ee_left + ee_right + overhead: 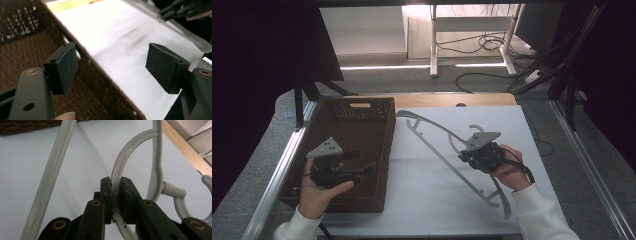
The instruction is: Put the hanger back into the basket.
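A grey plastic clothes hanger (447,161) lies slanted across the white table top (422,200). My right gripper (461,156) is shut on its curved hook; in the right gripper view the hook (125,152) runs between the two pads of the right gripper (115,192). My left gripper (364,161) hovers open over the brown wicker basket (384,150), near its right wall. In the left gripper view the left gripper (112,67) has nothing between its pads, and the basket rim (100,75) passes below them. Farther off are the hanger (190,35) and the right gripper (172,11).
The basket stands on the left part of the table, and its inside looks bare. A wooden strip (452,99) edges the table's far side. Metal rails (277,175) run along both sides. A desk frame and cables (482,42) sit on the floor beyond.
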The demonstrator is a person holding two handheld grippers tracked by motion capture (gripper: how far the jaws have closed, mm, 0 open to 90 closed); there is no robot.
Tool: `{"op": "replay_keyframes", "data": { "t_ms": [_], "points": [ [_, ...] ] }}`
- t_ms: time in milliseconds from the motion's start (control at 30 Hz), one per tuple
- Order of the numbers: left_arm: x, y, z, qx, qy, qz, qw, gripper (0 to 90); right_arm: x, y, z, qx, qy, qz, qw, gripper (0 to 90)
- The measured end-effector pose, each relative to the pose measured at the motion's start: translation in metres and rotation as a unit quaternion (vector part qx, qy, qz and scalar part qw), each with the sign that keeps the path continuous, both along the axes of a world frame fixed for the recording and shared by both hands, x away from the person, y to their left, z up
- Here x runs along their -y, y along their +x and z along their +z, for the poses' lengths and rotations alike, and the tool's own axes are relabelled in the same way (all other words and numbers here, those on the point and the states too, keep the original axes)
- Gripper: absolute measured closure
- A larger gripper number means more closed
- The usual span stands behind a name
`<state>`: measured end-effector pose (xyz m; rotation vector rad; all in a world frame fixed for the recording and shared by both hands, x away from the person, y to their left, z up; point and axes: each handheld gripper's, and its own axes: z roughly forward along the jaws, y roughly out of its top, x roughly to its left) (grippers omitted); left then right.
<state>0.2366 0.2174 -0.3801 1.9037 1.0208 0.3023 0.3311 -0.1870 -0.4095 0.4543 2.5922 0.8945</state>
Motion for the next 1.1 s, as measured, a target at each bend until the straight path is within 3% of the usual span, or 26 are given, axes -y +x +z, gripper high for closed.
{"op": "replay_keyframes", "data": {
  "t_ms": [300, 533, 600, 633, 733, 867, 1100],
  "points": [
    [0.020, 0.029, 0.046, 0.016, 0.043, -0.053, 0.9975, 27.9, -0.005, -0.007, -0.008, -0.009, -0.016, 0.042, 0.9989, 80.9],
    [0.043, 0.075, 0.047, -0.024, 0.078, -0.097, 0.9919, 32.7, -0.009, -0.011, -0.010, -0.011, -0.024, 0.069, 0.9972, 80.9],
    [0.052, 0.095, 0.044, -0.040, 0.091, -0.113, 0.9887, 34.4, -0.011, -0.013, -0.011, -0.011, -0.026, 0.076, 0.9967, 80.9],
    [0.052, 0.095, 0.044, -0.040, 0.091, -0.113, 0.9887, 35.0, -0.011, -0.013, -0.011, -0.011, -0.026, 0.076, 0.9967, 80.9],
    [0.060, 0.113, 0.041, -0.052, 0.113, -0.132, 0.9834, 37.4, -0.013, -0.015, -0.012, -0.010, -0.027, 0.089, 0.9956, 80.8],
    [0.071, 0.132, 0.036, -0.076, 0.124, -0.164, 0.9758, 40.6, -0.016, -0.017, -0.014, -0.004, -0.033, 0.104, 0.9940, 80.9],
    [0.097, 0.149, 0.028, -0.110, 0.147, -0.218, 0.9586, 43.4, -0.021, -0.021, -0.015, -0.004, -0.039, 0.115, 0.9926, 80.8]
  ]
}}
